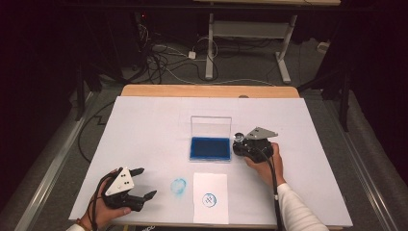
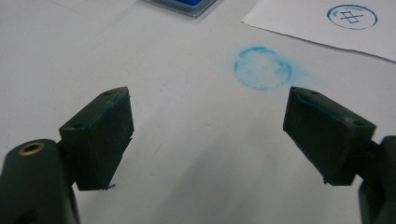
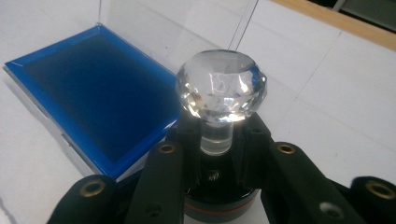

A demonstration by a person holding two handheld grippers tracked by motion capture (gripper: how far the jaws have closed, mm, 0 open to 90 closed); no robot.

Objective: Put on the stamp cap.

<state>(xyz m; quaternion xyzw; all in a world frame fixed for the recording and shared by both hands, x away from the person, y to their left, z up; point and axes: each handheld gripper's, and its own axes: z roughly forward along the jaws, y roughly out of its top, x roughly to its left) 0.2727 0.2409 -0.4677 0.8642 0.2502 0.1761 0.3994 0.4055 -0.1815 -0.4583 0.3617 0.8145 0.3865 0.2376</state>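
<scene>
White sheeting covers the table [image 1: 144,125], with dark floor and cables beyond.

Step in hand, as judged: the stamp [image 3: 220,88] has been carried beside the ink pad [image 1: 210,147], either for inking or for setting down. A stamped mark [image 1: 209,199] already sits on the paper [image 1: 210,185].

Right gripper [image 1: 245,143]:
- Jaws are clamped on the stamp's clear stem, just under the faceted knob.
- The stamp stands upright; its black base lies between the jaw arms, close to the sheeting. Contact with the sheeting cannot be told.
- The ink pad lies just to the left of this gripper, lid raised behind it.

Left gripper [image 1: 144,183]:
- Jaws are wide apart and hold nothing.
- It rests low near the table's near edge.
- A blue smudge [image 2: 263,68] lies ahead of the jaws on the sheeting; the paper lies beyond it to the right.

Next move, if inking is intended: lift the stamp, shift it left over the blue pad, and press straight down, keeping the stem vertical in the grip.
</scene>
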